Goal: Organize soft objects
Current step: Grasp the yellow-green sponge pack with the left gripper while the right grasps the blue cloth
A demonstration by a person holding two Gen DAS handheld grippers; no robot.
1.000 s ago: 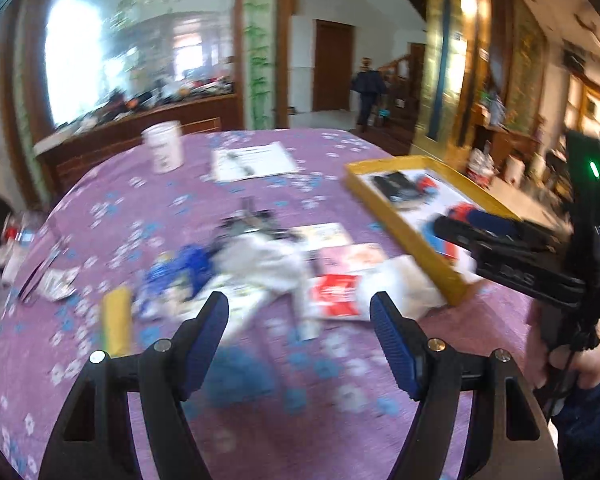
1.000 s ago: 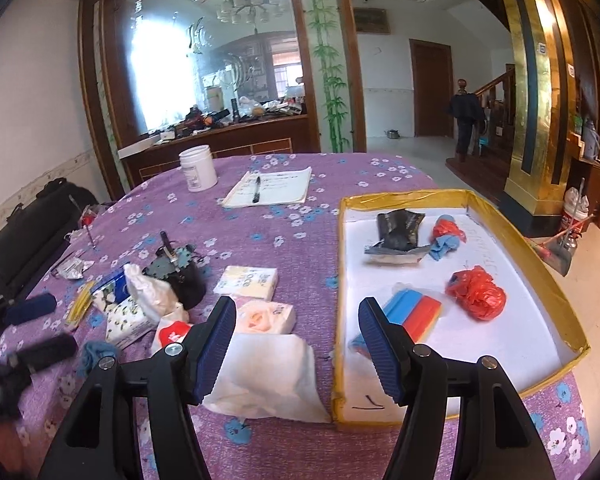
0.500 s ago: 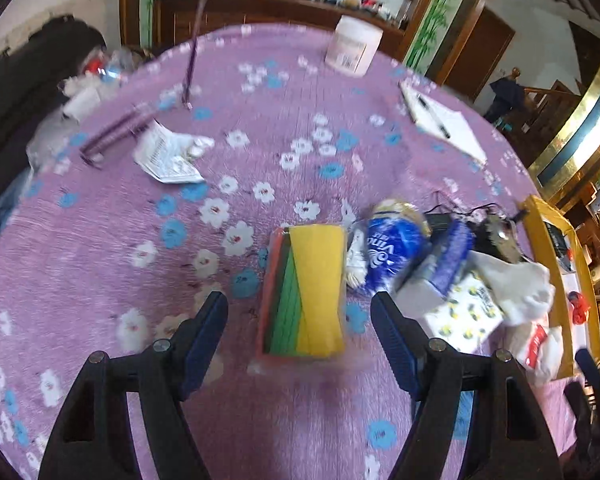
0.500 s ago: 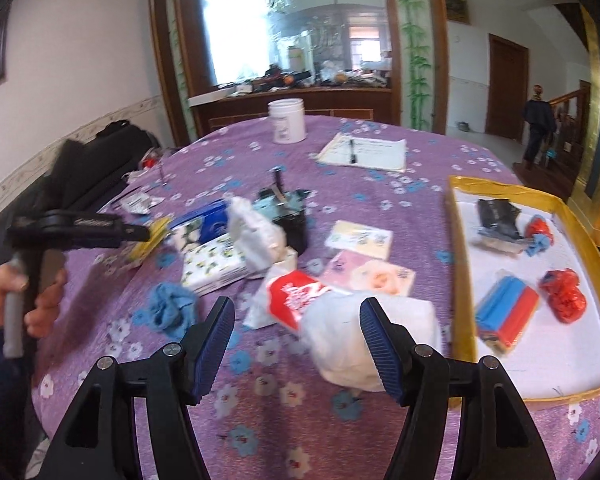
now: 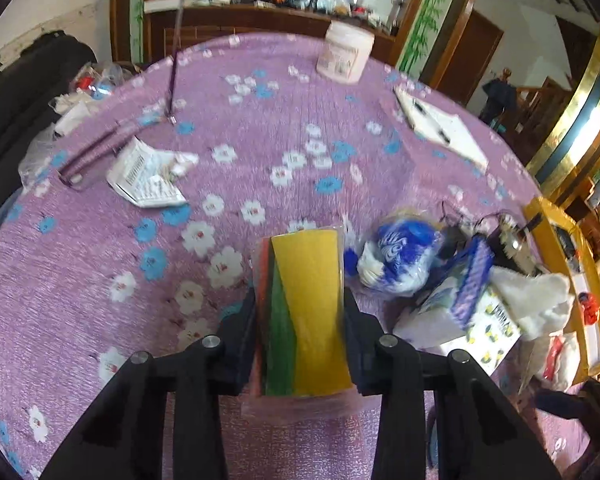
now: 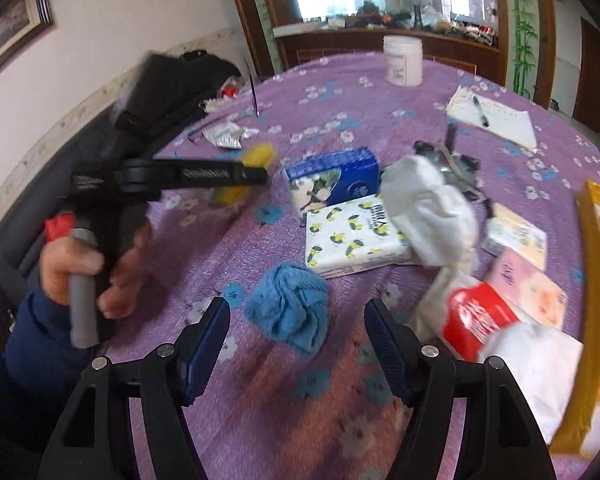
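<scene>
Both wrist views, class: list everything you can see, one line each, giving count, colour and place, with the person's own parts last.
sponge pack: one, yellow, green and red, between the left jaws
blue cloth: one, ahead of the right jaws
tissue packs: two, lemon-print white and blue, table centre
white jar: one, far edge
notepad: one, white, pen on it
tray: one, yellow rim, right side
tablecloth: purple, floral
left hand-held gripper: black, closing on the sponge pack
right hand-held gripper: black, opening, nothing between
left hand: one, holding the left handle
</scene>
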